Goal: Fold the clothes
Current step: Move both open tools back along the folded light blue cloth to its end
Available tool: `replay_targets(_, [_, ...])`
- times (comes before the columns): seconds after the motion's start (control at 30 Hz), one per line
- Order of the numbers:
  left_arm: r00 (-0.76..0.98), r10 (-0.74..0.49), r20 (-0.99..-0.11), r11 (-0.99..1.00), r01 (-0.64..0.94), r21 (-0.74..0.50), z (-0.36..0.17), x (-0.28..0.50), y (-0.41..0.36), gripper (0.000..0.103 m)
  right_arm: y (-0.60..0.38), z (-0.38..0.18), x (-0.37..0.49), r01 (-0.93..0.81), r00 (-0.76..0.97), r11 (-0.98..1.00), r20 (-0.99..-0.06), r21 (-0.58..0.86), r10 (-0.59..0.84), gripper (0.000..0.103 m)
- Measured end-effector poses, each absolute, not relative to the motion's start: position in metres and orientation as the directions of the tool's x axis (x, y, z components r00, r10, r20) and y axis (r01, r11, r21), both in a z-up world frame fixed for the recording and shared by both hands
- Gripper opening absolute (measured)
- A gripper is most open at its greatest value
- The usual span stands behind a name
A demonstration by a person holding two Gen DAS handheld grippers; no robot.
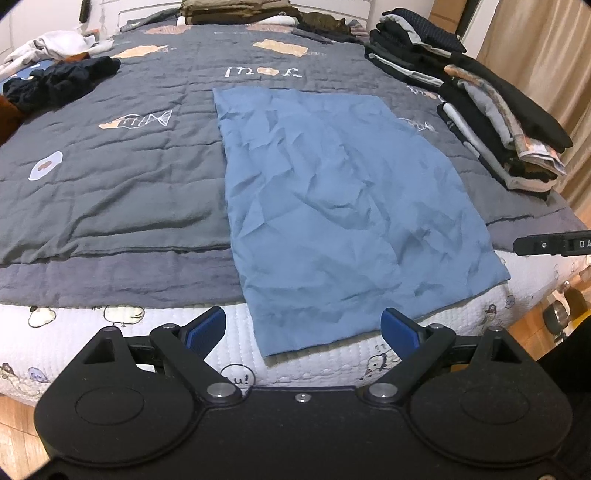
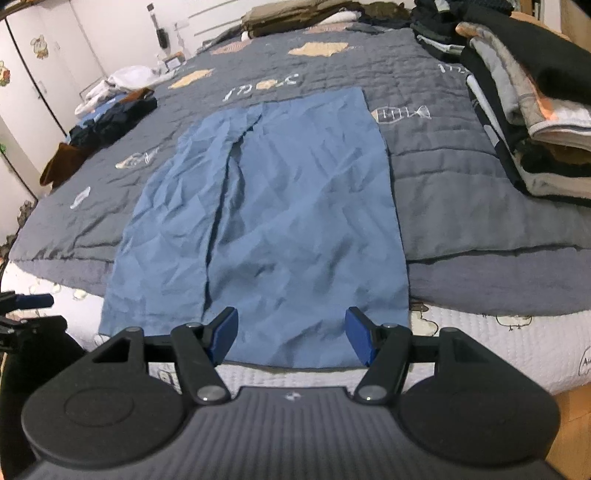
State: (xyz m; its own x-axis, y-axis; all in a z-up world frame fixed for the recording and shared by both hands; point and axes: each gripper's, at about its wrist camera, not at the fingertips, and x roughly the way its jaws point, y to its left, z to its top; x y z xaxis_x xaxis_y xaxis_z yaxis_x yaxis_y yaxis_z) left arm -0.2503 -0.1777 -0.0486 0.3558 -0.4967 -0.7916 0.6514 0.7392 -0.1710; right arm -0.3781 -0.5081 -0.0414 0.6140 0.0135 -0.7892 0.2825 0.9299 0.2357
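Note:
A wrinkled blue garment [image 1: 332,206] lies flat on the grey quilt, its near hem hanging over the bed's front edge. In the right wrist view the same blue garment [image 2: 266,221] shows a long dark crease down its left-of-centre. My left gripper [image 1: 303,334] hovers open just in front of the near hem, nothing between its blue pads. My right gripper [image 2: 291,339] is open too, level with the near hem, holding nothing. Part of the right gripper [image 1: 554,244] pokes in at the right edge of the left wrist view.
A tall stack of folded dark and grey clothes [image 1: 491,110] stands at the right of the bed. A loose heap of dark and white clothes [image 1: 62,74] lies at the left. More folded items [image 1: 236,13] sit at the far end. The white mattress edge [image 1: 110,332] faces me.

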Motion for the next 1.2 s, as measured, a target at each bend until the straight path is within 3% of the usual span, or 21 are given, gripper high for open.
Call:
replay_targets(0.27, [0.331,-0.490,-0.807,0.757,0.620,-0.205,-0.060,-0.235,-0.163,0.082,-0.557,-0.052,-0.387,0.343,0.569,0.917,-0.822,0.203,-0.031,0.063])
replay_targets(0.47, [0.322,-0.472,-0.821,0.768,0.607,-0.204,-0.071,-0.231,-0.171,0.058,-0.584,-0.080,-0.387,0.362,0.524,0.898,-0.851,0.252,0.028,0.063])
replay_targets(0.87, [0.314,-0.426,-0.848,0.812,0.547,-0.205,-0.092,-0.220,-0.180,0.050,-0.603,-0.106,-0.385,0.340,0.558,0.835,-0.808,0.432,0.191,0.063])
replay_targets(1.1, [0.267,-0.424,-0.866,0.834,0.489,-0.257,-0.104,-0.206,-0.178,0.050,-0.606,-0.123,-0.378,0.351,0.513,0.826,-0.829,0.441,0.225,0.063])
replay_targets(1.2, [0.240,-0.433,-0.869,0.842,0.453,-0.295,-0.111,-0.201,-0.180,0.050,-0.603,-0.130,-0.379,0.355,0.514,0.818,-0.825,0.453,0.235,0.071])
